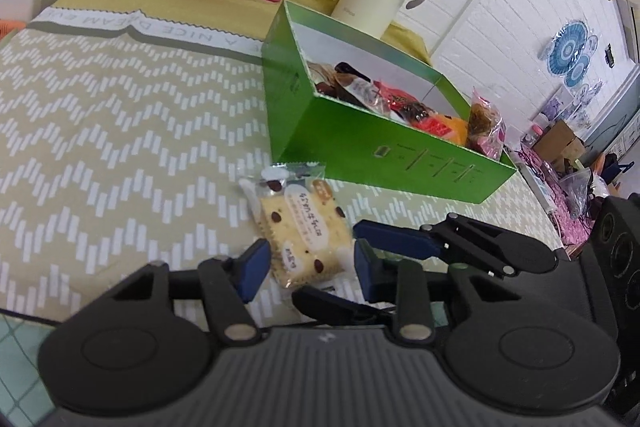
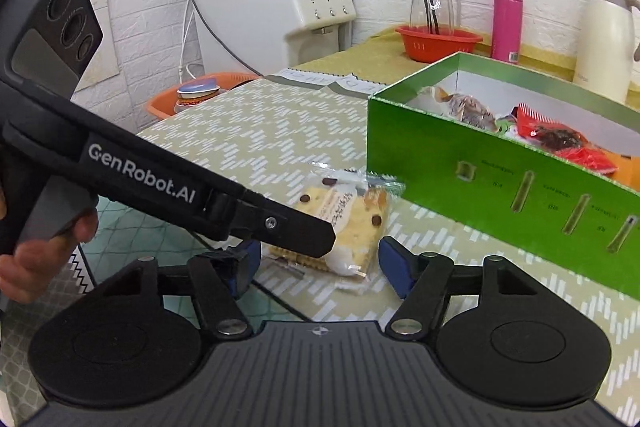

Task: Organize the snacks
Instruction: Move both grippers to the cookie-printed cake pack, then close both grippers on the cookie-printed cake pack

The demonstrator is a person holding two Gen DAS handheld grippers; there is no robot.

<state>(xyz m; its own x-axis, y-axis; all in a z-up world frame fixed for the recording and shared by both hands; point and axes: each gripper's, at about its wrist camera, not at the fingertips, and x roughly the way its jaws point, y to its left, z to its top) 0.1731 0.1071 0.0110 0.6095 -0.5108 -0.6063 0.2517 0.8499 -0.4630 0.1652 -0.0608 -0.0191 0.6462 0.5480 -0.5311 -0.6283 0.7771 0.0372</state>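
Here both grippers' fingers [image 1: 256, 269] flank the biscuit packet [image 1: 302, 231].

The left gripper [image 2: 256, 227] is covering one end of the cracker packet [image 2: 352, 223], so pad contact is remaining uncertain. Beyond the packet, the green box [image 2: 480, 163] is running off the right edge; its near wall is hiding the lower parts of the snacks [image 2: 552, 139]. Wrapper print is staying illegible.
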